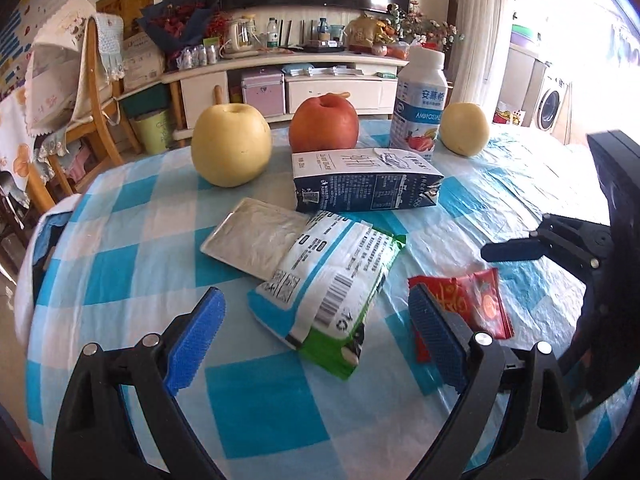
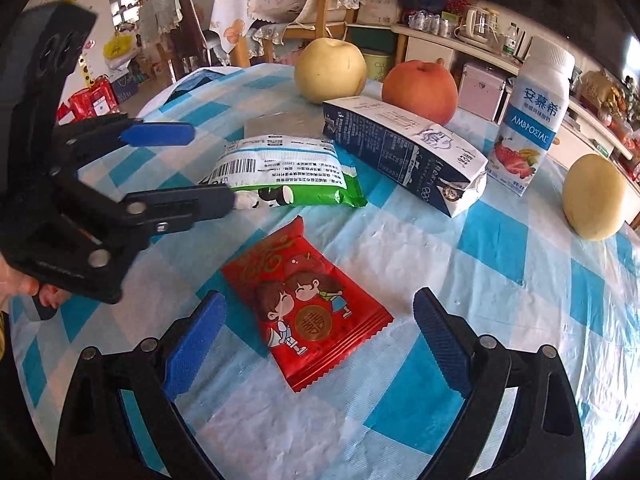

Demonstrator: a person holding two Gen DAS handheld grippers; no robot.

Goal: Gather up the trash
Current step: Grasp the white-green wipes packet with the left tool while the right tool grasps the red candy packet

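Note:
On the blue-checked tablecloth (image 1: pixel 260 412) lies a green-and-white wrapper (image 1: pixel 328 292), partly over a silver foil packet (image 1: pixel 252 236). My left gripper (image 1: pixel 316 336) is open, low over the table, its blue pads on either side of the wrapper's near end without touching it. A dark blue milk carton (image 1: pixel 368 180) lies on its side behind. A red candy wrapper (image 2: pixel 316 312) lies flat between the open fingers of my right gripper (image 2: pixel 318 340). In the right wrist view the left gripper (image 2: pixel 212 168) reaches in from the left over the green wrapper (image 2: pixel 288 176).
Two yellow pears (image 1: pixel 230 144) (image 1: pixel 466 128), a red apple (image 1: pixel 324 124) and an upright yogurt bottle (image 1: pixel 420 104) stand along the table's far side. A wooden chair (image 1: pixel 96 92) and a TV cabinet (image 1: pixel 280 64) are beyond the table edge.

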